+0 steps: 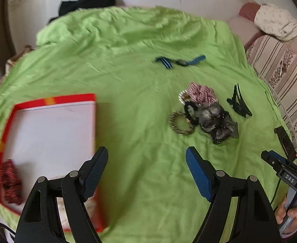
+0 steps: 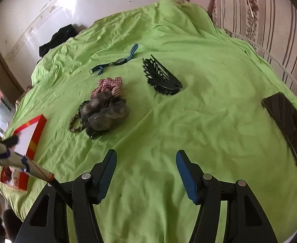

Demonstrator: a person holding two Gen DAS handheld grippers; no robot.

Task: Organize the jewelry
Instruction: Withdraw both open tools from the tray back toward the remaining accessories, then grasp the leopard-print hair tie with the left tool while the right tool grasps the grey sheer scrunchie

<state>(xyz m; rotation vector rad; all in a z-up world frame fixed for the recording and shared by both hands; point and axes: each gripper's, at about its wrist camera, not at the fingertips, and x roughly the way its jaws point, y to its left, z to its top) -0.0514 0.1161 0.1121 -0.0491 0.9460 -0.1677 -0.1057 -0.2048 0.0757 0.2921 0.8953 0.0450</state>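
A red-rimmed white box [image 1: 53, 129] lies on the green sheet at the left, with a dark red scrunchie [image 1: 8, 182] in its near corner. A heap of scrunchies sits mid-sheet: a grey one [image 1: 215, 119] [image 2: 105, 113], a pink checked one [image 1: 201, 93] [image 2: 109, 86] and a braided band [image 1: 180, 122] [image 2: 75, 124]. A black hair claw [image 1: 238, 101] [image 2: 162, 77] and a blue-strapped watch [image 1: 180, 60] [image 2: 118, 61] lie beyond. My left gripper [image 1: 146, 166] is open and empty beside the box. My right gripper [image 2: 146, 166] is open and empty, well short of the heap.
A black phone [image 2: 290, 125] [image 1: 285, 139] lies at the sheet's right edge. A striped sofa [image 2: 270, 20] stands to the right. Dark cloth [image 1: 89, 2] lies at the far edge by the white wall. The right gripper [image 1: 282, 168] shows in the left wrist view.
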